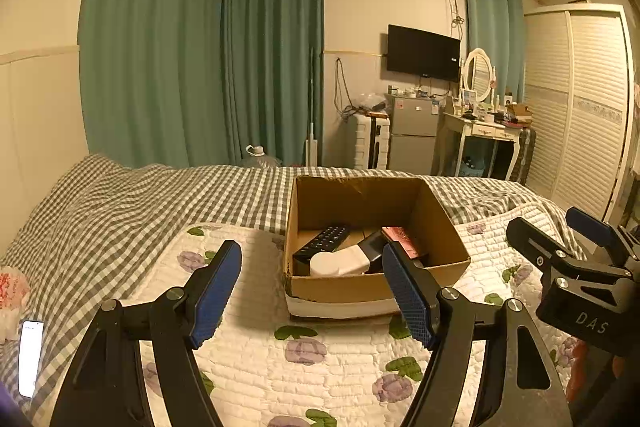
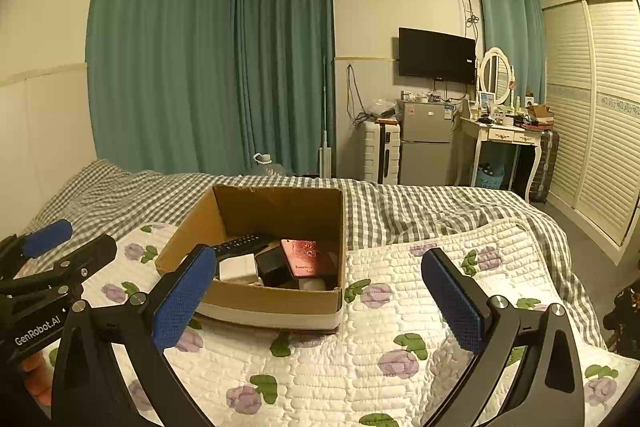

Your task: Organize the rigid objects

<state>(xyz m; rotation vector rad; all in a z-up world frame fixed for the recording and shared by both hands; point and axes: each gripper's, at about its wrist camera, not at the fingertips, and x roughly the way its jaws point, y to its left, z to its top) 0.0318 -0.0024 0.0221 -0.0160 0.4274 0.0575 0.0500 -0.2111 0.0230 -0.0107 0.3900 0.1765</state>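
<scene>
An open cardboard box sits on a floral quilt on the bed. Inside lie a black remote, a white object, a black block and a red-pink flat case. My left gripper is open and empty, just in front of the box. My right gripper is open and empty, in front of the box and to its right. Each gripper shows at the edge of the other's view.
A white phone lies at the bed's left edge on the checked sheet. The floral quilt spreads around the box. Beyond the bed stand green curtains, a fridge, a dressing table and a wardrobe.
</scene>
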